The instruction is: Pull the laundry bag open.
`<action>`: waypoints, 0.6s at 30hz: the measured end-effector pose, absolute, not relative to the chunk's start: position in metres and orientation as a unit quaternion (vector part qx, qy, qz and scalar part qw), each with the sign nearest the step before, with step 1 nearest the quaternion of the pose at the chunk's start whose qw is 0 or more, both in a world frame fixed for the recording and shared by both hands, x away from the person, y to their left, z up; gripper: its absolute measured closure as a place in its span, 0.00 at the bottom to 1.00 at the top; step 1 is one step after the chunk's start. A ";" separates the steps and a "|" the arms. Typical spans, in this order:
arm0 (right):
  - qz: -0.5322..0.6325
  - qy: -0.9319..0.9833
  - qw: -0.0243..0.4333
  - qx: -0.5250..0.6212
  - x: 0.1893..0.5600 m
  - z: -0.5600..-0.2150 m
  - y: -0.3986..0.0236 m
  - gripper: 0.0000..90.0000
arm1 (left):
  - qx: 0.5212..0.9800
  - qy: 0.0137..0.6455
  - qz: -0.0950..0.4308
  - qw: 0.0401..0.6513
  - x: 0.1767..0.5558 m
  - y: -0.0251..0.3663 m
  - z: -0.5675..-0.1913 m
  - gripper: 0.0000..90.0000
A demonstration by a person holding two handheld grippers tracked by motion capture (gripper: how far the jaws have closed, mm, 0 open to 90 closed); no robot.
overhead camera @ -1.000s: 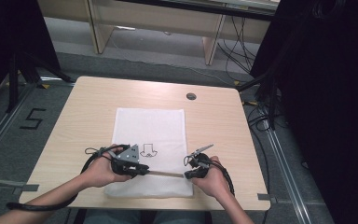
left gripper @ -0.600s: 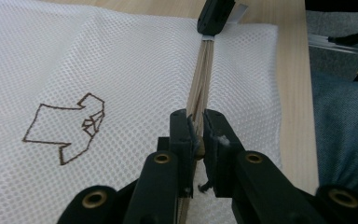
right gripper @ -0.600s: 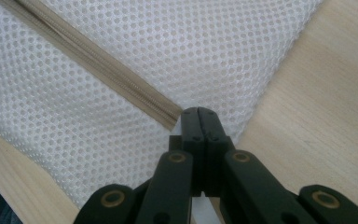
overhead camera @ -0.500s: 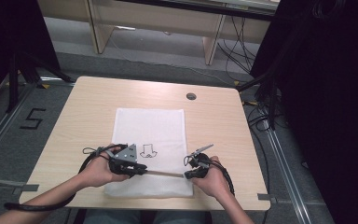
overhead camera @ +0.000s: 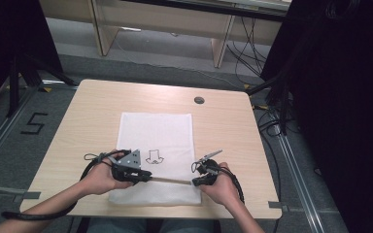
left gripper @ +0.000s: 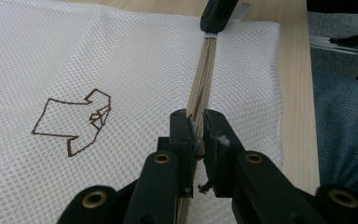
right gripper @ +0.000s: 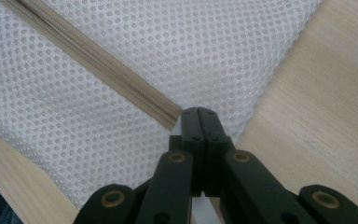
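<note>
The mesh bag [overhead camera: 156, 145] lies flat mid-table, its zipper [overhead camera: 171, 180] running along the near edge. At 7 o'clock the left gripper [left gripper: 196, 135] pinches the zipper's slider; at 5 o'clock the right gripper [right gripper: 198, 122], jaws pressed together, clamps the zipper's end. The zipper looks fully closed, so the unzipping is likely all ahead.

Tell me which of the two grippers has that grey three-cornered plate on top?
The left gripper, at the left end of the tan zipper on the white mesh bag. The right gripper carries no such plate.
</note>
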State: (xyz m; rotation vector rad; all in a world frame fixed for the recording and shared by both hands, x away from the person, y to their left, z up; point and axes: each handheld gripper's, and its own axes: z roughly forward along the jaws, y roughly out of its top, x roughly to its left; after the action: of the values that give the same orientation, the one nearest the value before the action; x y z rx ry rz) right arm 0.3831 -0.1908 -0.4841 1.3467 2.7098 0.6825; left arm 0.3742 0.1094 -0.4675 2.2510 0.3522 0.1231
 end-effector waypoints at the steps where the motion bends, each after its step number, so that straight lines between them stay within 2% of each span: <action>1: 0.220 0.874 0.019 0.433 0.383 -0.484 -0.191 1.00 | 0.897 0.140 0.049 0.417 0.374 0.110 -0.468 0.91; 18: 0.220 0.874 0.021 0.433 0.383 -0.484 -0.191 1.00 | 0.895 0.146 0.049 0.420 0.372 0.117 -0.469 0.91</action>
State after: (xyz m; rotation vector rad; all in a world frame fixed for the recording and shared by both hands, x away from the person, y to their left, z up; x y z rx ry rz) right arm 0.3829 -0.1905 -0.4840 1.3423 2.7107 0.6807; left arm 0.3723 0.1168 -0.4687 2.2425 0.3658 0.1235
